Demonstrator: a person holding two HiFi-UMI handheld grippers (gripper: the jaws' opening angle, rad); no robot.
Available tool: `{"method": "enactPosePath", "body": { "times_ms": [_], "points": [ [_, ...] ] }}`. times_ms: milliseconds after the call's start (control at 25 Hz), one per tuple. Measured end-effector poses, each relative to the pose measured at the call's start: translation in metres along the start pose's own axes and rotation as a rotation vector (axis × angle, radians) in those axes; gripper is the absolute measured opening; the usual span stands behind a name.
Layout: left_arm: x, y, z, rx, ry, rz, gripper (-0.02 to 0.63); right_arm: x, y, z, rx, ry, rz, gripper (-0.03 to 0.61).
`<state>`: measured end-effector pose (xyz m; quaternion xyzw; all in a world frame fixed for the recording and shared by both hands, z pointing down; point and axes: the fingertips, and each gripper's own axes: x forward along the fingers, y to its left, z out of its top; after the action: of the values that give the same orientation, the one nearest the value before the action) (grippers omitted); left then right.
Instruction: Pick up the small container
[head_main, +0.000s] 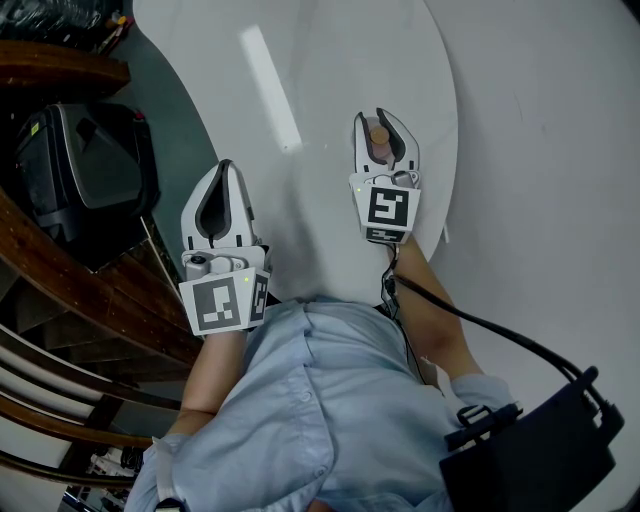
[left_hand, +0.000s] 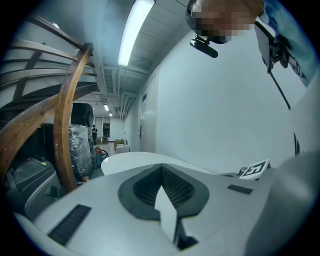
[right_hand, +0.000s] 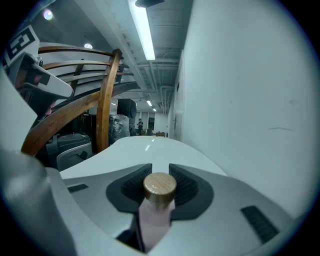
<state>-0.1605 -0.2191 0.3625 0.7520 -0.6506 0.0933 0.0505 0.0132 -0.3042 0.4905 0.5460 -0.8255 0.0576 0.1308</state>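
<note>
Currently, your right claw (head_main: 380, 125) is clamped on the small container (head_main: 378, 136). In the right gripper view, the container's pale pink body (right_hand: 156, 220) stands upright between the two dark ribbed pads (right_hand: 192, 187). Its round wooden cap (right_hand: 160, 186) sits at pad level, and the pads press against it from both sides. In the head view, the container shows as a small tan disc enclosed by the claw tips, above the white worktop (head_main: 330, 60). Whether its base touches the worktop cannot be determined.

Note that your left claw (head_main: 224, 172) is closed, with its jaws together and nothing held between them. It sits near the left edge of the worktop, well apart from the right claw and nearer to your body.

Observe the surroundings:
- A bright strip of reflected ceiling light (head_main: 270, 88) lies on the worktop beyond both claws.
- A black case (head_main: 85, 170) stands on the floor to your left, beside curved wooden rails (head_main: 60, 290).
- A black cable (head_main: 500, 335) runs back from the right claw along your forearm.
</note>
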Motion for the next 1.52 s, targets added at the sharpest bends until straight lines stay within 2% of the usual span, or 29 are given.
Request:
{"method": "enactPosePath", "body": {
  "times_ms": [1520],
  "points": [
    [-0.0013, -0.0011, 0.0082, 0.000, -0.025, 0.010, -0.002, 0.0038, -0.0048, -0.0006, 0.005, -0.011, 0.025, 0.097]
  ]
}}
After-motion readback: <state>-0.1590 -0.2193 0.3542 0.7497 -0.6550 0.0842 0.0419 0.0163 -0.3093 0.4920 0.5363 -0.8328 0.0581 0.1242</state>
